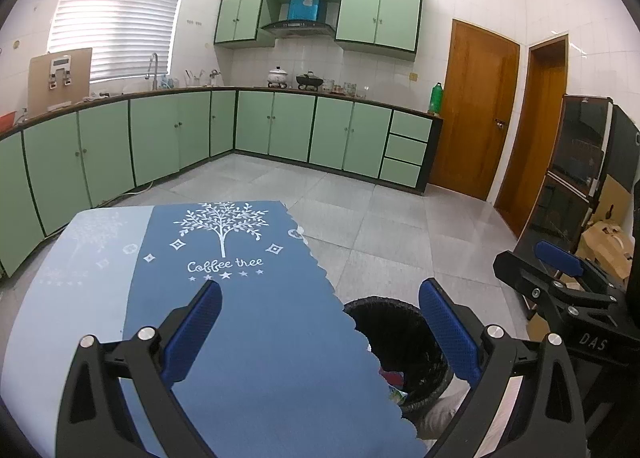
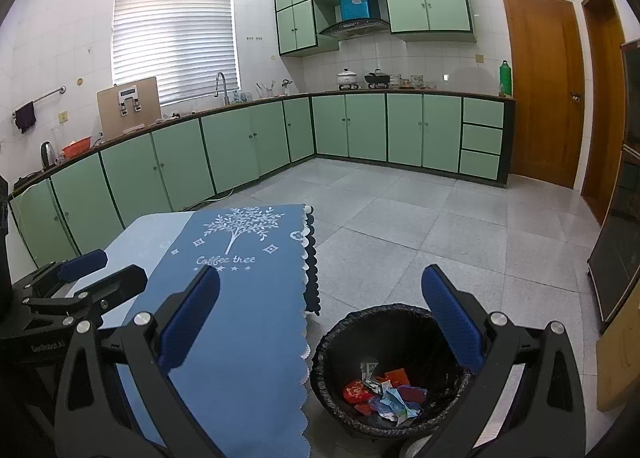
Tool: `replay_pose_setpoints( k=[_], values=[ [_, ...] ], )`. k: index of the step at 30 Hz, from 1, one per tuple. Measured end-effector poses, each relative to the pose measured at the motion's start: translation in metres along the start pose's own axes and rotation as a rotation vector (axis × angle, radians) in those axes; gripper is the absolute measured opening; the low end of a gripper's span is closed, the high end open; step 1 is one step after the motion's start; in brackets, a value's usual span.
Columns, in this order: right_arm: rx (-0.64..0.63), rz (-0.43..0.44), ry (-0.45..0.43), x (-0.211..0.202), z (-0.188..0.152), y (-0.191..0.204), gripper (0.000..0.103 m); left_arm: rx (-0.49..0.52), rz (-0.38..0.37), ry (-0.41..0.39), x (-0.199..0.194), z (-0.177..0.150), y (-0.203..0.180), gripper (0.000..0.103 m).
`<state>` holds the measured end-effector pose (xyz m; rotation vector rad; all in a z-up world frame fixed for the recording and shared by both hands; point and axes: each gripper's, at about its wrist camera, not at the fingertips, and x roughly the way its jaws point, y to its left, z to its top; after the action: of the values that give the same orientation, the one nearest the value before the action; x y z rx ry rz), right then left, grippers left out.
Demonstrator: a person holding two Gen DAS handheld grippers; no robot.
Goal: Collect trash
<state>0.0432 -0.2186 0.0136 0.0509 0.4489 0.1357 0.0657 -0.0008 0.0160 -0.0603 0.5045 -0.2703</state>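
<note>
A black-lined trash bin (image 2: 394, 338) stands on the floor right of the table, holding several crumpled red and blue wrappers (image 2: 386, 392). My right gripper (image 2: 320, 290) hovers open above the table edge and the bin, nothing between its blue pads. My left gripper (image 1: 320, 302) is open over the blue tablecloth (image 1: 256, 318), empty too; the bin (image 1: 394, 332) shows partly behind the cloth's edge. The right gripper (image 1: 560, 262) appears at the right of the left wrist view, and the left gripper (image 2: 84, 270) at the left of the right wrist view.
The table carries a blue "Coffee tree" cloth (image 2: 240, 298). Green cabinets (image 2: 248, 146) line the far and left walls. Wooden doors (image 2: 540, 86) stand at the right. A dark cabinet (image 1: 580, 162) and cardboard boxes (image 1: 608, 242) sit near the right wall. Grey tiled floor (image 2: 440, 226) lies between.
</note>
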Motion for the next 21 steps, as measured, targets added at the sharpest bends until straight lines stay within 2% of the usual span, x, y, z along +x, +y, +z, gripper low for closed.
replay_pose_setpoints(
  k=[21],
  values=[
    [0.014,-0.017,0.019,0.0094,-0.0046,-0.0064,0.098,0.009,0.001,0.013,0.0046,0.0010,-0.0054,0.097]
  ],
)
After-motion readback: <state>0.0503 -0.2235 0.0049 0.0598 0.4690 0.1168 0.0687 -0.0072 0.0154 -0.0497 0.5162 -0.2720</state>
